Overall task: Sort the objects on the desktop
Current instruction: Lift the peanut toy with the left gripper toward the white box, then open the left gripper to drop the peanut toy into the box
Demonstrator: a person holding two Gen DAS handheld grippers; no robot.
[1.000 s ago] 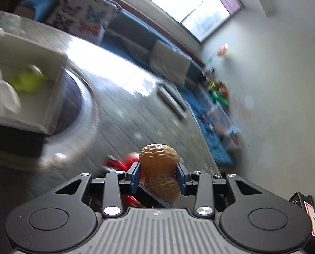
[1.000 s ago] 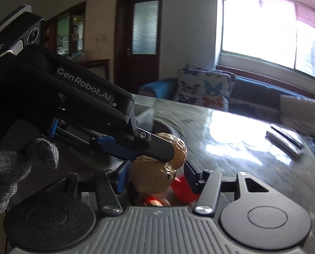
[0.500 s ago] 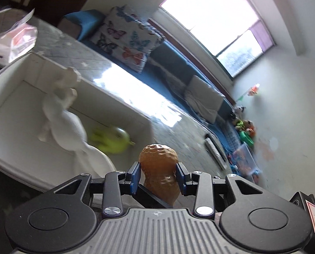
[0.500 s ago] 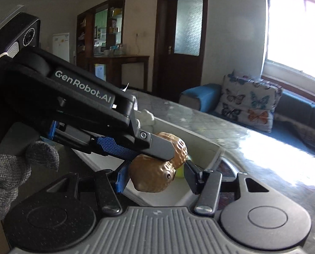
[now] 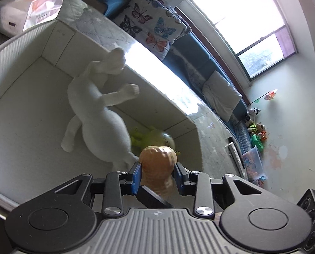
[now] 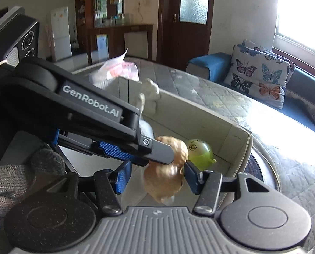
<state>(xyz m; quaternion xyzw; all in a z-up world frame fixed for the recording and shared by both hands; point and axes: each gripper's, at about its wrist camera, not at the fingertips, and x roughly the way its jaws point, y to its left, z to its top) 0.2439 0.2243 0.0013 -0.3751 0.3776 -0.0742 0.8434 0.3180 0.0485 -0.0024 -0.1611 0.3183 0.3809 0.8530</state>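
Your left gripper (image 5: 157, 175) and right gripper (image 6: 154, 176) both clench the tan peanut-shaped toy (image 5: 158, 160), poised over the white box (image 5: 19, 48) lower centre for dropping

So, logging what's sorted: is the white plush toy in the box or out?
In. The white plush toy lies on the floor of the white box, beside a green toy.

The left gripper (image 5: 157, 174) was clamped on a tan peanut-shaped toy (image 5: 158, 163), held over the near corner of a white box (image 5: 19, 48). Inside the box lay a white toy animal (image 5: 98, 116) and, just beside it, a yellow-green toy (image 5: 155, 138). A plastic-wrapped packet (image 5: 28, 10) sat behind the box, with a butterfly-print cushion (image 5: 153, 19) on the blue sofa (image 5: 191, 48) beyond.
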